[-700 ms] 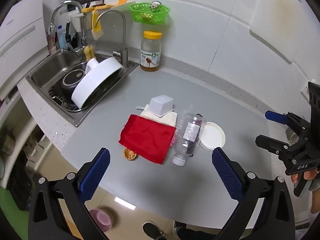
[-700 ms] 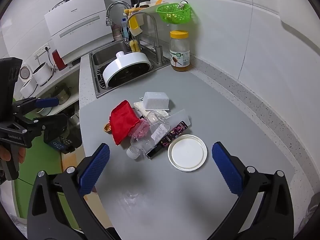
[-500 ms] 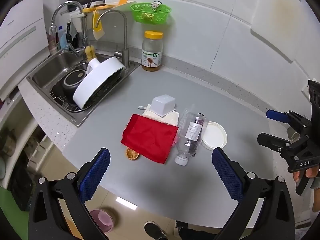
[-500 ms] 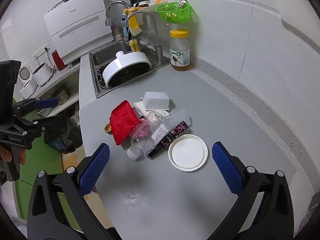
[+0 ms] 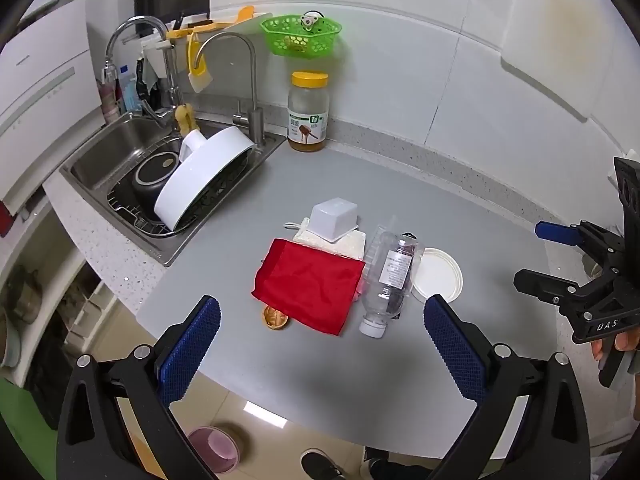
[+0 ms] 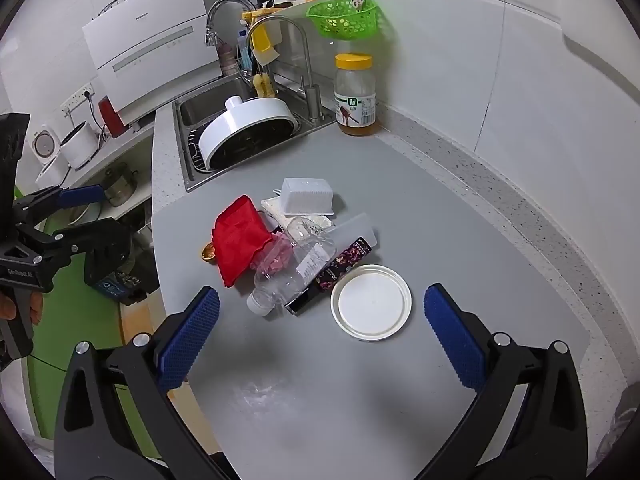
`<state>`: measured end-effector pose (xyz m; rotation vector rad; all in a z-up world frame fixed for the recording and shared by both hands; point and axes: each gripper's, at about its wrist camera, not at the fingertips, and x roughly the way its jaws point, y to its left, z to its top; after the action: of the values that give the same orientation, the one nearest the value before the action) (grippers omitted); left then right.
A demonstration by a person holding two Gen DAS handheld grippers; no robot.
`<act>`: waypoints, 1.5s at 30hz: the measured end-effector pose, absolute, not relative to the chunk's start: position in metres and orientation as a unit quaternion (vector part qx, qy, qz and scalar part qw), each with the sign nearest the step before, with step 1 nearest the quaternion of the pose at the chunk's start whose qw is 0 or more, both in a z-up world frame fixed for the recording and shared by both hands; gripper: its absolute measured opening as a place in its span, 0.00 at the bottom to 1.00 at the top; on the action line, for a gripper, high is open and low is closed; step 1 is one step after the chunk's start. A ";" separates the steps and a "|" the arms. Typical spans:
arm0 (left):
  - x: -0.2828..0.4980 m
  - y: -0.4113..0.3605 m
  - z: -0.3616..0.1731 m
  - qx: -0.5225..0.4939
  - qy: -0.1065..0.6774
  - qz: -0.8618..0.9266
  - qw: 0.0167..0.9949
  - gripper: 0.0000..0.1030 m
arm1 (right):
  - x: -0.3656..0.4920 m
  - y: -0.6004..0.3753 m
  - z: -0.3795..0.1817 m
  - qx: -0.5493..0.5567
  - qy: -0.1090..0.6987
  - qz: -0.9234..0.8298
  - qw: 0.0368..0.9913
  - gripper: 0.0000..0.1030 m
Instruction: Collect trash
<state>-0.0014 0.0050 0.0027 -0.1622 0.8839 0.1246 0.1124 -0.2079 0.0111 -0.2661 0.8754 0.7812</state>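
**Trash in a pile on my gray counter**

I hold 2 grippers above the gray counter (image 5: 224, 280). My left gripper (image 5: 320, 344) has its blue fingers (image 5: 188, 346) spread wide, with nothing between them. My right gripper (image 6: 320, 340) is spread wide too, and it holds nothing.

The trash sits in a small pile in the middle of the counter. A clear plastic bottle (image 5: 388, 276) lies on its side with its white cap pointing toward me. A red cloth (image 5: 310, 282) lies flat just beside it. A little brown shell (image 5: 275, 317) sits at the near edge of the cloth. A white plastic tub (image 5: 334, 218) sits upside down on a pale sponge cloth (image 5: 348, 244), behind the red cloth. A round white lid (image 6: 371, 302) lies flat next to the bottle. A dark wrapper (image 6: 340, 266) sticks out from under the bottle.

At the back, a honey jar (image 5: 308, 112) stands by the wall. The sink (image 5: 108, 152) holds a big white bowl (image 5: 202, 176).
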 end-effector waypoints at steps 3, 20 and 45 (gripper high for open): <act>-0.001 0.002 0.003 -0.076 0.427 0.059 0.899 0.95 | 0.116 -0.210 0.010 -0.117 0.417 0.368 0.823 0.97; 0.000 -0.004 0.003 -0.065 0.425 0.056 0.901 0.95 | 0.116 -0.214 0.009 -0.119 0.416 0.358 0.827 0.97; -0.003 -0.003 0.006 -0.068 0.424 0.060 0.901 0.95 | 0.112 -0.214 0.010 -0.125 0.417 0.362 0.824 0.97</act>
<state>-0.0029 -0.0031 0.0061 -0.1404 0.8767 0.1246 0.1122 -0.2141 0.0096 -0.2657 0.8871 0.7687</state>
